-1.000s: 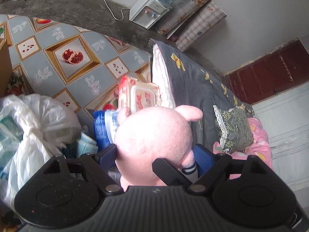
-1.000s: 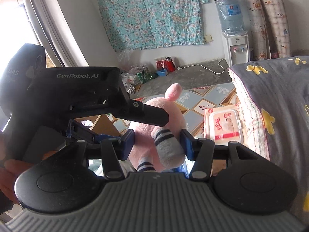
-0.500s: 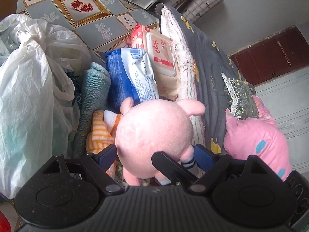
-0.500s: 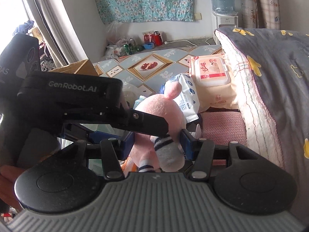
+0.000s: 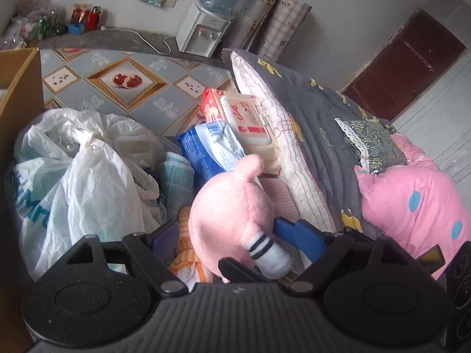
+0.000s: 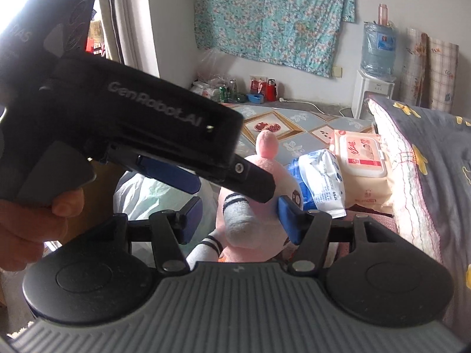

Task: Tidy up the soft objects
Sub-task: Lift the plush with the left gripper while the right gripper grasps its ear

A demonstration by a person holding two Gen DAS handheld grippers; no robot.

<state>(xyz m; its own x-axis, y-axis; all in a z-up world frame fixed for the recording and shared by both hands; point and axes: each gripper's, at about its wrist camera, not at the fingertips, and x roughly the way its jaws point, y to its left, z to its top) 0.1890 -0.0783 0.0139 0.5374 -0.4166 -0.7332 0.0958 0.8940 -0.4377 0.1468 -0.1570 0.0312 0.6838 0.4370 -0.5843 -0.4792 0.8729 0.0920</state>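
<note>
Pink plush toy: low in the pile of soft goods on the floor beside the bed, ear upward, striped legs toward both cameras. Under its near edge lies an orange-striped cloth.

Left tool: jaws wide, plush between them. The blue pad on the right of the left wrist view touches the plush by its leg. The pad on the left stands clear, with orange cloth showing in the gap. No squeeze visible.

Right tool: jaws opening, plush between them. In its own view the right-side pad lies against the pink body and the left-side pad is apart from the striped leg. The left tool's body crosses this view from upper left, one black finger lying over the plush. A hand grips its handle.

Around the plush:
- Blue wipes pack just behind the ear.
- Lidded wipes pack behind that, against the bed edge.
- Teal towel to the left.
- White plastic bags further left.
- Mauve cloth to the right, between the plush and the grey quilt.
- Pink pillow on the quilt, well apart.
- Cardboard box at the far left edge.
</note>
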